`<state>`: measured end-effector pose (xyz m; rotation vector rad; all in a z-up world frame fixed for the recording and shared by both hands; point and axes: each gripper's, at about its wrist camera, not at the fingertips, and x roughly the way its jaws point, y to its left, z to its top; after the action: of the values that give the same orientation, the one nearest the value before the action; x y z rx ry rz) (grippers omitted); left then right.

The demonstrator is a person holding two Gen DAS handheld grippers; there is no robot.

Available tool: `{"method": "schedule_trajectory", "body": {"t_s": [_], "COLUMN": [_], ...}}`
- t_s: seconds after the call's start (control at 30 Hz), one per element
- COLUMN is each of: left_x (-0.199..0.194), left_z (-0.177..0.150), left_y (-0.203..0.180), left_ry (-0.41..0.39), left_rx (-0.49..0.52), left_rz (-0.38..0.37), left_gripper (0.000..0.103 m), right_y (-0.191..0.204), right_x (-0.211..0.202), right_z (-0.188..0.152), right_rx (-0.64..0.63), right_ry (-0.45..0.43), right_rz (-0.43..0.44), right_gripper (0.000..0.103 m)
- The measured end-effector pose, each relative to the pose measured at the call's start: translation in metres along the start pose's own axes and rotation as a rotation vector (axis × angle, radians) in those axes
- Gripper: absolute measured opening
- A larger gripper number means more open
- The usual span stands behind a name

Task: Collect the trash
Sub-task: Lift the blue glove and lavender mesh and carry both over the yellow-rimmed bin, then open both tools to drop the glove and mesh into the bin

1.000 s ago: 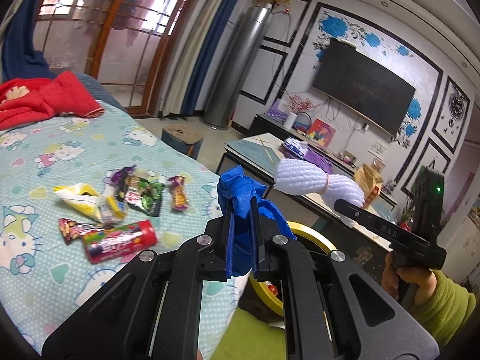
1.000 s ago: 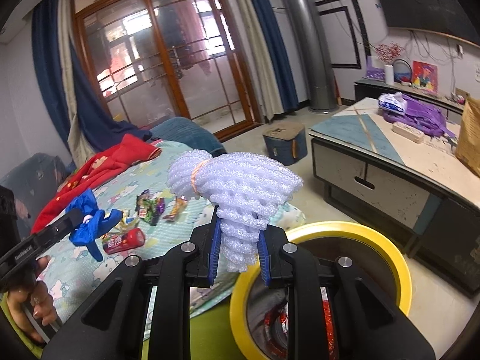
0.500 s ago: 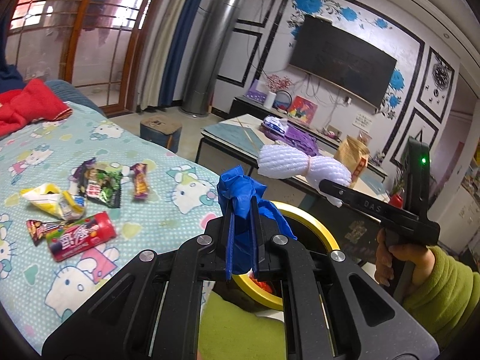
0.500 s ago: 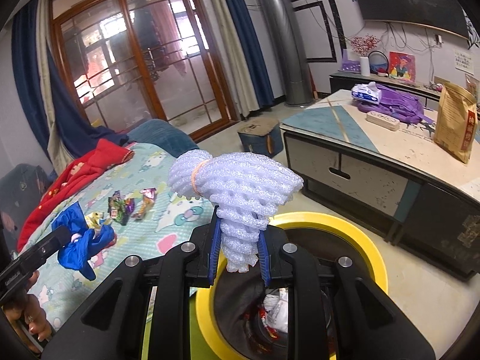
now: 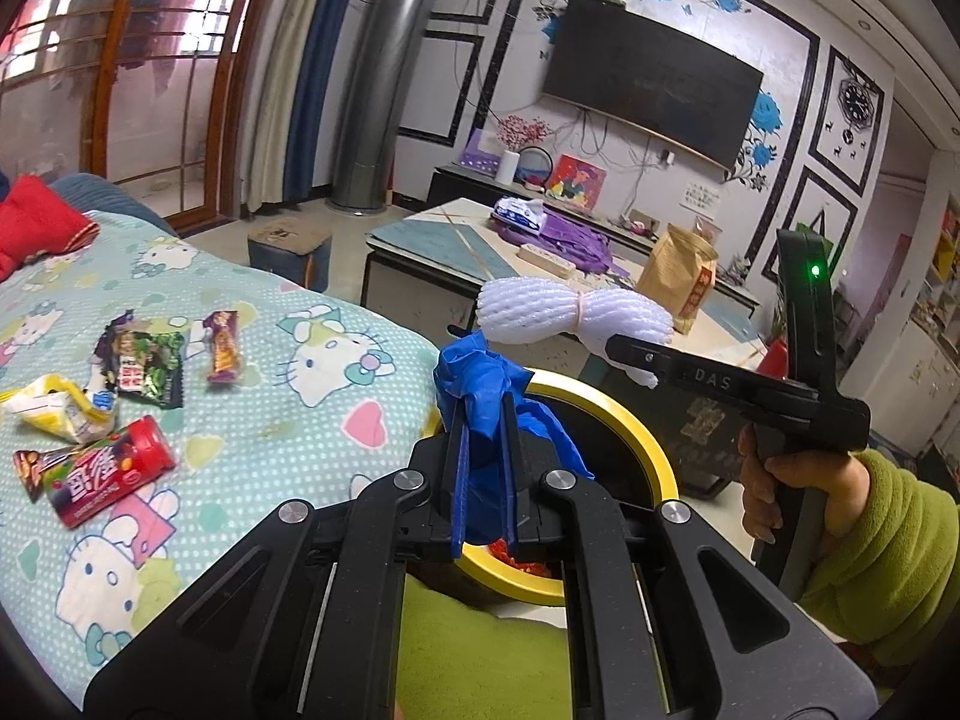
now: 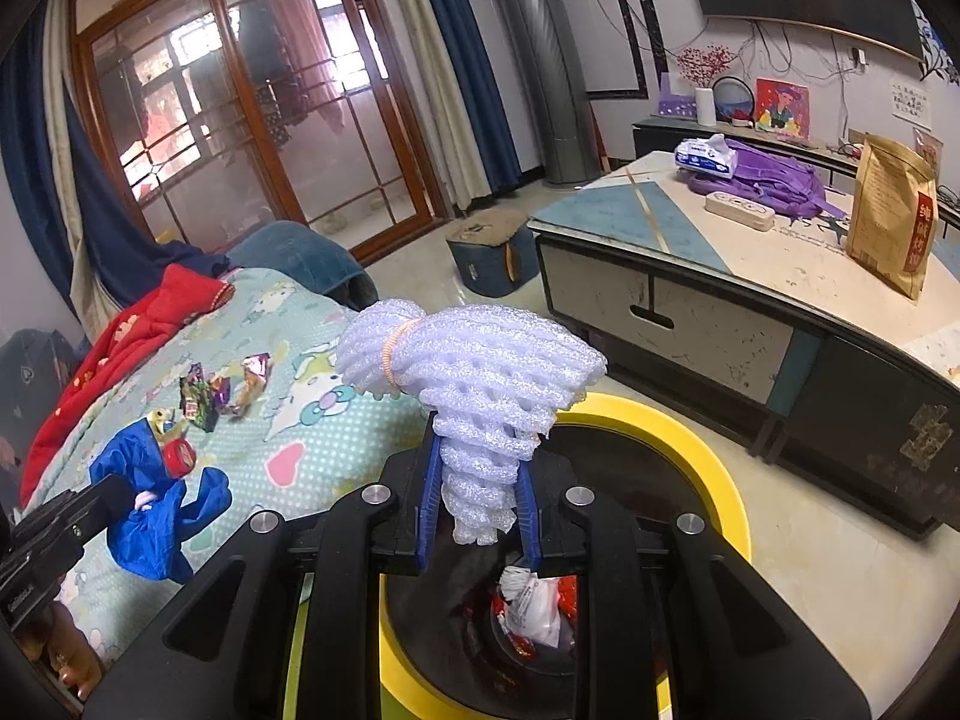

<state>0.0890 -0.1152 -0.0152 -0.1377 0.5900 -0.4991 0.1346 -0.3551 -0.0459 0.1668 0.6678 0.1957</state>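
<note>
Foam net [image 6: 474,384] and blue wrapper [image 5: 486,414] clamped over yellow-rimmed bin [image 6: 714,468].

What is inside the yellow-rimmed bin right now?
The yellow-rimmed bin holds a crumpled white wrapper and red scraps. The right gripper and its foam net hide the rest.

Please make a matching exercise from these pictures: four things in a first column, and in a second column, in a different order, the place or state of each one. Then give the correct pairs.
Things
1. blue glove
2. white foam net
3. red snack tube
4. brown paper bag

Places or states
A. standing on the low table
B. clamped in the right gripper
C. lying on the bed sheet
D. clamped in the left gripper

Pairs: 1-D, 2-B, 3-C, 4-A
</note>
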Motion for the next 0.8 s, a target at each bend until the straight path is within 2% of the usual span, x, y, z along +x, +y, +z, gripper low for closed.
{"method": "schedule_trajectory", "body": {"t_s": [0.5, 0.8], "left_x": [0.032, 0.052], "left_z": [-0.018, -0.03], "left_y": [-0.023, -0.035], "left_ry": [0.085, 0.149], "left_rx": [0.091, 0.139], "left_rz": [-0.035, -0.058], "left_gripper": [0.004, 0.004], "right_y": [-0.031, -0.046], "right_x": [0.03, 0.036], "right_z": [-0.02, -0.024], "right_rx": [0.076, 0.122], "right_ry": [0.15, 0.172], "right_rz": [-0.072, -0.08], "right_gripper": [0.021, 0.022]}}
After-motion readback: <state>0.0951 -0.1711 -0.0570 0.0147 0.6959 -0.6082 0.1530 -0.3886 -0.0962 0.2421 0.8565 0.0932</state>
